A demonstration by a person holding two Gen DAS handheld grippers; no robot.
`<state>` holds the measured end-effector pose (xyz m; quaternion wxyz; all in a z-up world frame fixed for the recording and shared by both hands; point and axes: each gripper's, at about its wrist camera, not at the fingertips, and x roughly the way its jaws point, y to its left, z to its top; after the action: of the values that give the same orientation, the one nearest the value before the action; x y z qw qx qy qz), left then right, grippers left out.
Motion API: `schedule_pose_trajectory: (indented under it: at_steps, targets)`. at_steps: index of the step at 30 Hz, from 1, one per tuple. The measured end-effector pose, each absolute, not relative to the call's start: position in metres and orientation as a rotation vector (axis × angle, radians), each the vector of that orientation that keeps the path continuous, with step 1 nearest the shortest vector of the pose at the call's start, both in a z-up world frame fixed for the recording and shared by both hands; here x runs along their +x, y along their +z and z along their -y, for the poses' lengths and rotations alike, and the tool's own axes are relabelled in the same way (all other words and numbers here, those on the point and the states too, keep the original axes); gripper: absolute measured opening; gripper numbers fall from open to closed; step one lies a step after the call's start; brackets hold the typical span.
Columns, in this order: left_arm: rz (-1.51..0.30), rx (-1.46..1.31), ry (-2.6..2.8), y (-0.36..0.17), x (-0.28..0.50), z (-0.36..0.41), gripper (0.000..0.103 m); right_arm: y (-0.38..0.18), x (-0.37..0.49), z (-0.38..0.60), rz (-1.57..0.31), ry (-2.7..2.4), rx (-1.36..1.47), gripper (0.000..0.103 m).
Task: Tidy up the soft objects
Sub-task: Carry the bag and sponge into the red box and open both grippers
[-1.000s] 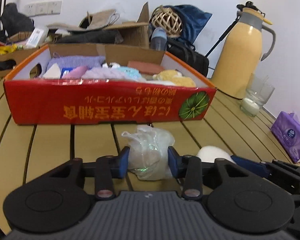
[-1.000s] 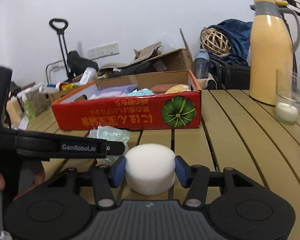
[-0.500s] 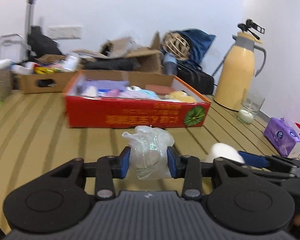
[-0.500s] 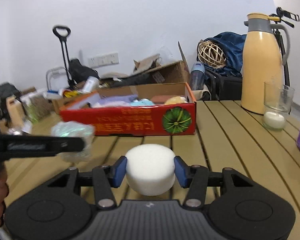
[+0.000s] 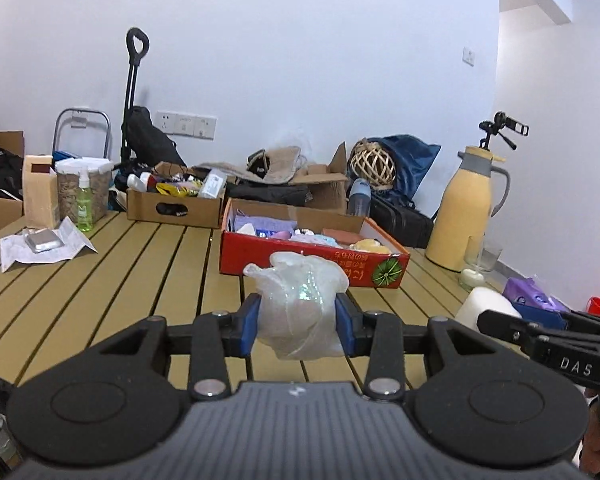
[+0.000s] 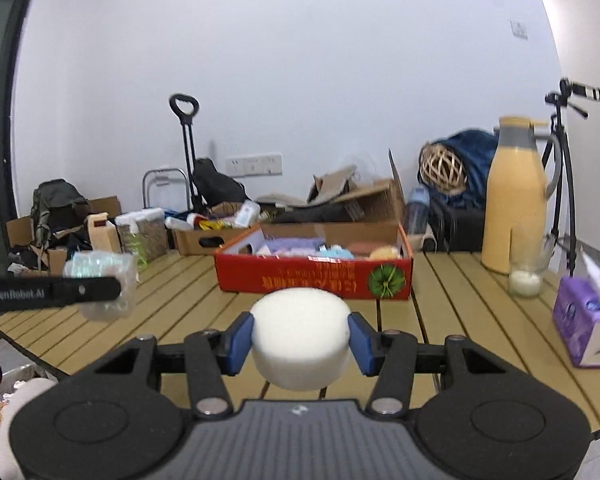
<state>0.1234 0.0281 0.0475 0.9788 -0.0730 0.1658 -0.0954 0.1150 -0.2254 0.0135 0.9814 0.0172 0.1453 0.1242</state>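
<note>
My left gripper [image 5: 297, 325] is shut on a crumpled clear plastic bag [image 5: 298, 304], held above the slatted table. My right gripper [image 6: 300, 338] is shut on a white round sponge [image 6: 300, 336], also lifted off the table. Ahead of both stands a red cardboard box [image 5: 312, 262] with several soft items inside, seen again in the right wrist view as the red box [image 6: 314, 276]. The sponge [image 5: 485, 307] and right gripper show at the right edge of the left wrist view. The bag [image 6: 100, 280] and left gripper show at the left of the right wrist view.
A yellow thermos [image 6: 516, 196], a glass with a candle [image 6: 525, 276] and a purple tissue pack [image 6: 588, 320] stand to the right. Brown cardboard boxes [image 5: 176, 204], a green bottle [image 5: 85, 204] and papers [image 5: 44, 246] lie at the back left. The table's near edge [image 6: 32, 354] is close.
Both grippers have pulled back from the red box and risen, each keeping its object. The box now looks smaller and farther away, and more of the table and room is in view.
</note>
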Motion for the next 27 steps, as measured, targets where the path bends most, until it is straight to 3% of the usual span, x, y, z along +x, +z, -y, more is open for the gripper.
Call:
schedule_pose_trajectory:
  at_steps: [15, 21, 27]
  targets:
    - [-0.281, -0.142, -0.209, 0.063, 0.132, -0.03, 0.04, 0.035, 0.111, 0.216, -0.238, 0.269, -0.02, 0.051]
    - [-0.264, -0.106, -0.258, 0.077, 0.202, -0.021, 0.04, 0.056, 0.174, 0.229, -0.24, 0.278, -0.071, 0.051]
    - [-0.319, -0.058, -0.302, 0.083, 0.312, -0.002, 0.04, 0.068, 0.291, 0.246, -0.344, 0.305, -0.075, 0.051]
